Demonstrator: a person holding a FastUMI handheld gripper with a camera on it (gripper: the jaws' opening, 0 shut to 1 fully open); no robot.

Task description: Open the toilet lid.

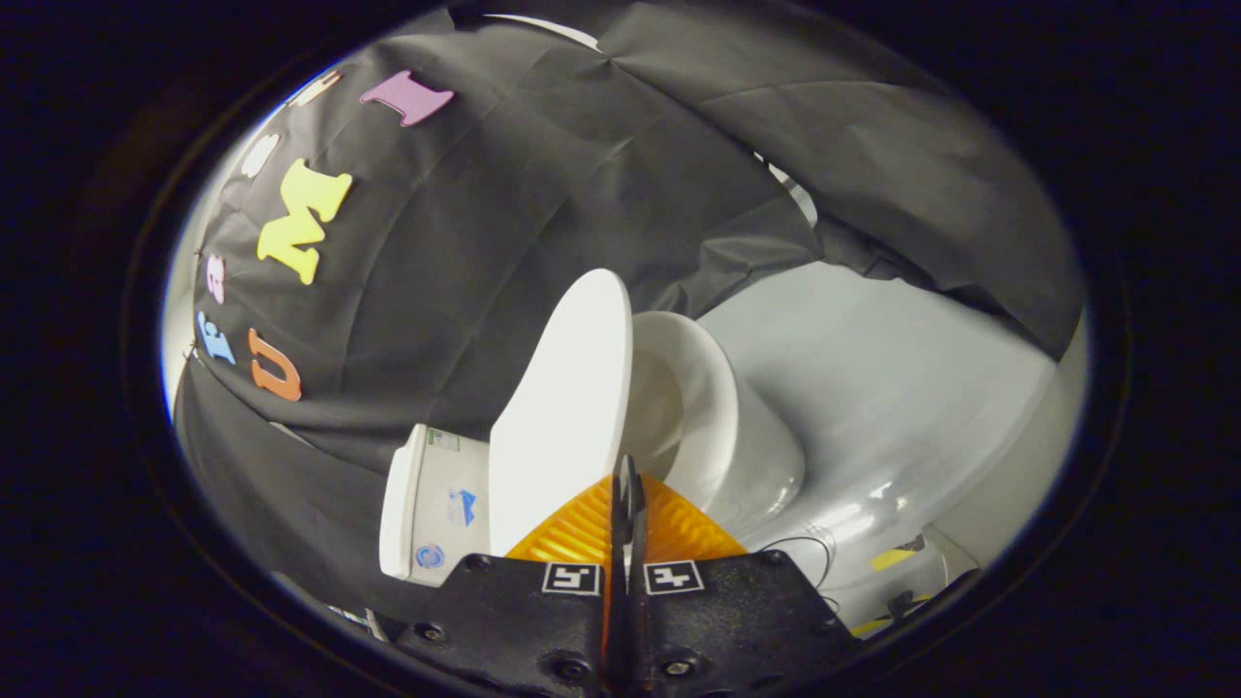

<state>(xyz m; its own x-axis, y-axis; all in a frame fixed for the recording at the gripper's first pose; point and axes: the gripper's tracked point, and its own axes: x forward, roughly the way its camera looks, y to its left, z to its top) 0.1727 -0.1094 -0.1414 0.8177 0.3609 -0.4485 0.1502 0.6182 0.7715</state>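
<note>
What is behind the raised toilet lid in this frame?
Behind the raised lid stands the tank, with the booth's black cloth beyond. The lid covers most of the tank's front and its hinge. The gripper sits shut at the lid's edge, beside the open bowl.

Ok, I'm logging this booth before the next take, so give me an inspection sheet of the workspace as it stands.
Surface: pale glossy floor, bare beside the toilet.
Job's things: toilet lid raised away from the bowl, which shows open; tank behind the lid.
Clutter: yellow scrap on the floor.
Grippers: gripper, fingers together, tips at the lid's edge; whether they pinch it cannot be told.
Cables: thin dark cable on the floor near the bowl's base.
Surroundings: black cloth wall behind the toilet.
</note>
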